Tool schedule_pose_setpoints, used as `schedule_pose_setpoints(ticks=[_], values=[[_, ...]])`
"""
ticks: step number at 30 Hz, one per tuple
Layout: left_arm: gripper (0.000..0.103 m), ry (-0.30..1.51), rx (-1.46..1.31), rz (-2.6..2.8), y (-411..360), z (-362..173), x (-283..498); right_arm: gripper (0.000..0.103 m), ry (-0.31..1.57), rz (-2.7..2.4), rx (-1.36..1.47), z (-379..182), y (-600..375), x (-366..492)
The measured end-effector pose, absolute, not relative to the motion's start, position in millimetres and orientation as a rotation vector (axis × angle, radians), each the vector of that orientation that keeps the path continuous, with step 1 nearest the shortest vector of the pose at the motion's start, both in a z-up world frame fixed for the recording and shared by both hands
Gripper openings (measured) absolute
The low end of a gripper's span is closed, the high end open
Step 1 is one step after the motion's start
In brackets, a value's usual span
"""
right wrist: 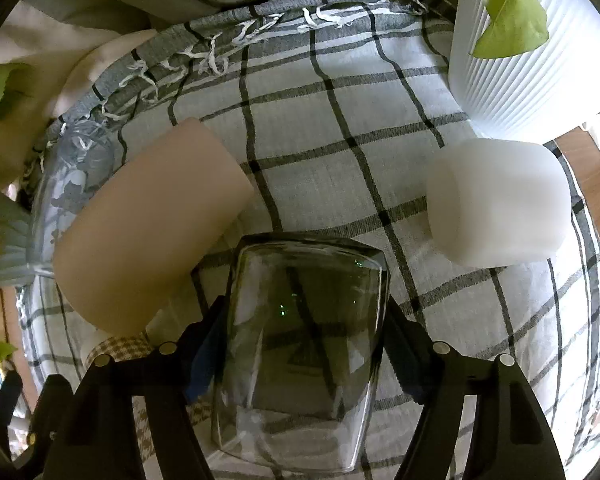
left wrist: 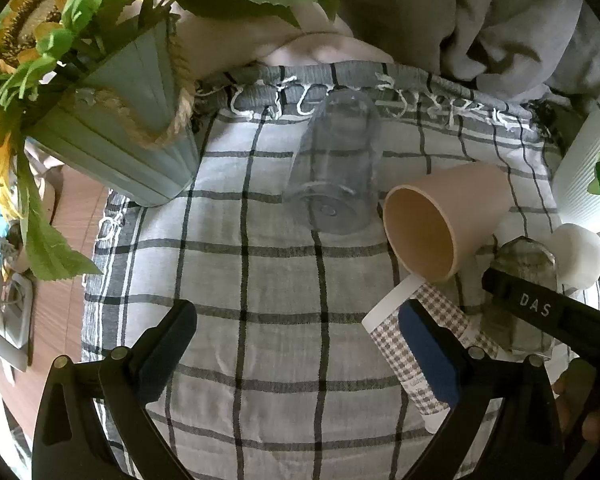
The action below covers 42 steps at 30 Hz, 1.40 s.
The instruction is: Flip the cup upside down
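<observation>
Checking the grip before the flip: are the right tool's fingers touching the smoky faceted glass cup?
Touching. The right wrist view shows both fingers pressed against the smoky faceted glass cup's sides.

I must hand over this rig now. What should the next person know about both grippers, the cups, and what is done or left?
Right gripper: shut on the smoked glass cup, held over the checked cloth.
Left gripper: open, holding nothing, above the cloth.
Other cups: beige cup lies on its side; clear glass, white cup and houndstooth paper cup are also on the cloth.
Done: glass gripped. Left: I cannot tell how far it is turned; finish the flip, set it rim-down, release.
</observation>
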State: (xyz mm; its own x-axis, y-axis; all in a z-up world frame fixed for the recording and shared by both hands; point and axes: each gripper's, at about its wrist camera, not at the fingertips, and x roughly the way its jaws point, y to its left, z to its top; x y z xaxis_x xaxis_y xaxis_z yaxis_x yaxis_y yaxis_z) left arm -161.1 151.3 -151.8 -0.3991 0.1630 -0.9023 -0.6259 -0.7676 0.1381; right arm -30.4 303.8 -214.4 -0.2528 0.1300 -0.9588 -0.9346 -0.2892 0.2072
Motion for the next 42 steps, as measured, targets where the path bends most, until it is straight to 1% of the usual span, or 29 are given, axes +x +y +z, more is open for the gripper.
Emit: schedule_pose_setpoints(ticks=[6, 11, 19, 24, 32, 42], values=[[0.103, 0.659, -1.305, 2.180, 152.4, -147.2, -151.5, 0.070, 1.065, 1.680, -1.174, -207.5, 300.5, -30.5], [0.103, 0.643, -1.266, 2.181, 144.1, -133.8, -139.6, 0.070, 1.019, 1.707, -1.128, -182.9, 291.8, -18.0], [0.103, 0.626, -1.206, 2.196, 104.7, -109.9, -118.1, 0.070, 0.983, 1.797, -1.032, -132.8, 247.8, 22.8], [0.103, 0.621, -1.202, 2.217, 69.2, -101.8, -106.9, 0.071, 0.975, 1.850, -1.019, -119.4, 208.1, 25.2], [0.103, 0.662, -1.239, 2.244, 12.9, -111.3, -98.6, 0.071, 0.964, 1.924, -1.097, -122.4, 147.8, 11.8], [0.103, 0.717, -1.377, 2.271, -37.6, -137.6, -106.9, 0.071, 0.959, 1.992, -1.258, -153.7, 104.4, -26.0]])
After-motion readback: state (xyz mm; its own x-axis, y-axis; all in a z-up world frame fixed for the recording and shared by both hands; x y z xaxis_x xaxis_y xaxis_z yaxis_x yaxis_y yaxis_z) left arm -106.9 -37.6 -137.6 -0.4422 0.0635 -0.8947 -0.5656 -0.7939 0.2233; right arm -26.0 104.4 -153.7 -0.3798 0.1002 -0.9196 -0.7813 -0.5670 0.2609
